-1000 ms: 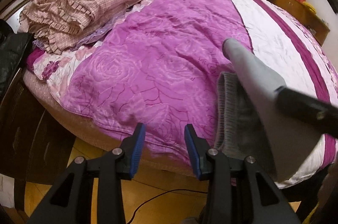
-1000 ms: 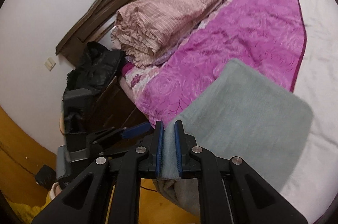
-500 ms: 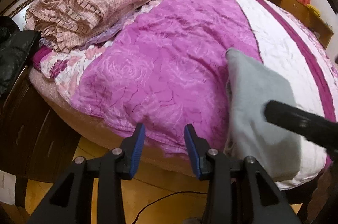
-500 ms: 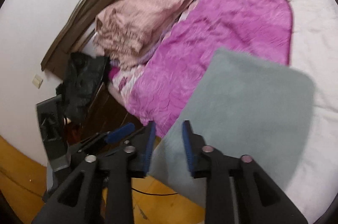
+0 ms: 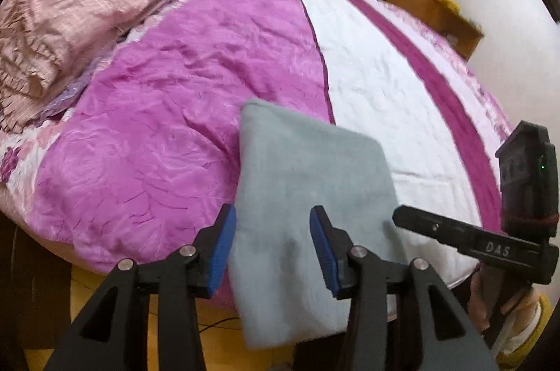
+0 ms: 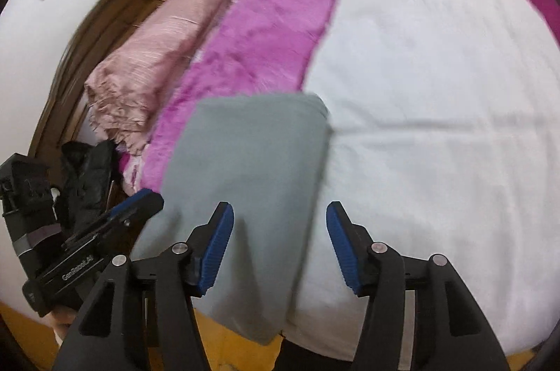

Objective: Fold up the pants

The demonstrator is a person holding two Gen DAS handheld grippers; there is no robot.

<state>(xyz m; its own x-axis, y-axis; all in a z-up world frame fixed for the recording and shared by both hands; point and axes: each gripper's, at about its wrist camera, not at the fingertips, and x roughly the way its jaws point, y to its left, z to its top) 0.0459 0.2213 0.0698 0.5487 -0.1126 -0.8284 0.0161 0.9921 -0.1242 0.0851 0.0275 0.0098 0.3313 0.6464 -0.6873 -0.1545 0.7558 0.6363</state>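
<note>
The grey pants (image 5: 308, 196) lie folded in a flat rectangle on the near edge of the bed, partly hanging over it; they also show in the right wrist view (image 6: 252, 175). My left gripper (image 5: 273, 248) is open and empty, hovering just above the pants' near end. My right gripper (image 6: 280, 245) is open and empty above the pants' near right edge. The right gripper's body shows in the left wrist view (image 5: 483, 241), and the left gripper's body shows in the right wrist view (image 6: 105, 231).
The bed has a magenta and white quilt (image 5: 175, 91). Pink ruffled bedding (image 5: 70, 21) is piled at the head end. A black garment (image 6: 87, 171) lies on dark furniture beside the bed. A wooden floor (image 5: 224, 350) lies below the bed edge.
My right gripper opened and let go of the pants, which dropped flat onto the bed. Both grippers moved over the pants; the left stayed open.
</note>
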